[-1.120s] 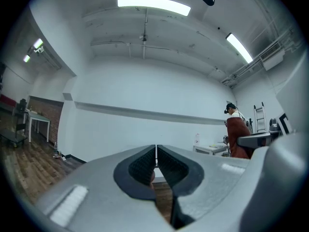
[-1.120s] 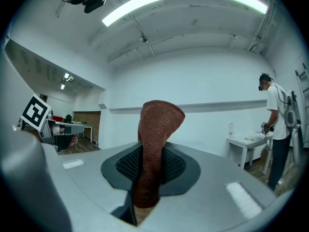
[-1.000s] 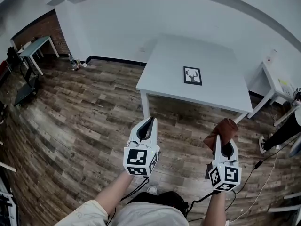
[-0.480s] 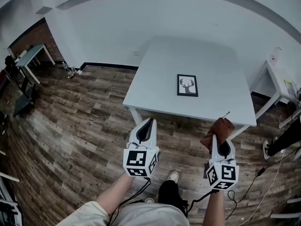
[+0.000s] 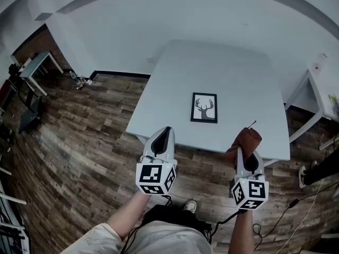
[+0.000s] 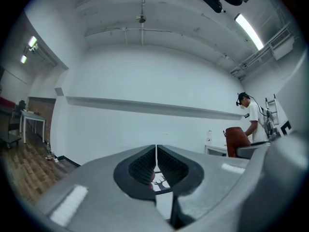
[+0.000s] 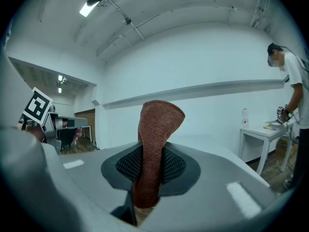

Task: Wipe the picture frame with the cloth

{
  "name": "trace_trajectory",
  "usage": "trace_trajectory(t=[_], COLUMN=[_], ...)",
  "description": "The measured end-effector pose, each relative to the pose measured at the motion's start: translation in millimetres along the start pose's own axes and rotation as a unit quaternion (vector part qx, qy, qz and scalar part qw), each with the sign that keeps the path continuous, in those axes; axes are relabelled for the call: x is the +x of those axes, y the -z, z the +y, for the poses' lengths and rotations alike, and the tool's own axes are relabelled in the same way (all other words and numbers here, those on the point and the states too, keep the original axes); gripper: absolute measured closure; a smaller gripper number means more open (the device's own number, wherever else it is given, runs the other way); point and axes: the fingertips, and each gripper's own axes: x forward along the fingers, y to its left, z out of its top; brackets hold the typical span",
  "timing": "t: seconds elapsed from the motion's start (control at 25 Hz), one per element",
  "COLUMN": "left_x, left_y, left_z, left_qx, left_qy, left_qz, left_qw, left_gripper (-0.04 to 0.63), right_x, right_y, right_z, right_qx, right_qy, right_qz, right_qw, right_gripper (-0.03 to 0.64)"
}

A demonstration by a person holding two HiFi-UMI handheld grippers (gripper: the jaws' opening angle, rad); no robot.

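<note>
A black picture frame (image 5: 204, 108) with a deer print lies flat near the middle of a white table (image 5: 169, 89). Through the left gripper's jaws a sliver of the picture frame (image 6: 159, 183) shows. My left gripper (image 5: 166, 130) hovers over the table's near edge, left of the frame, jaws shut with nothing between them (image 6: 156, 164). To the right, my right gripper (image 5: 247, 148) is shut on a folded brown cloth (image 5: 244, 142), which stands up out of its jaws (image 7: 155, 144) at the table's near edge.
A second white table (image 5: 322, 89) stands at the right. A small desk (image 5: 33, 66) and dark equipment sit far left by a brick wall. Cables (image 5: 275, 218) trail over the wooden floor at the lower right. Another person (image 7: 295, 81) stands by the right table.
Both grippers have come forward from over the floor to the table's near edge. The table and frame now sit closer and larger in the head view. The cloth stays gripped.
</note>
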Motion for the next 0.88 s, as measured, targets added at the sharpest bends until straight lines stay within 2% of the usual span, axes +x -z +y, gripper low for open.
trace_trajectory(t=[0.28, 0.48, 0.72, 0.88], left_x=[47, 74, 94, 100], left_y=[10, 29, 48, 54], left_z=[20, 37, 59, 72], left_qx=[-0.006, -0.01, -0.006, -0.01], left_qy=[-0.002, 0.002, 0.004, 0.0], left_qz=[0.014, 0.035, 0.051, 0.055], left_qw=[0.9999, 0.9993, 0.9987, 0.9984], left_gripper=[0.595, 0.595, 0.595, 0.595], right_x=[57, 107, 192, 254], right_y=[6, 30, 69, 96], right_z=[-4, -1, 7, 2], right_qx=[0.0, -0.005, 0.009, 0.043], right_qy=[-0.008, -0.015, -0.031, -0.027], right_qz=[0.027, 0.082, 0.176, 0.246], right_qw=[1.0, 0.996, 0.984, 0.968], right_gripper=[0.513, 0.514, 0.514, 0.515])
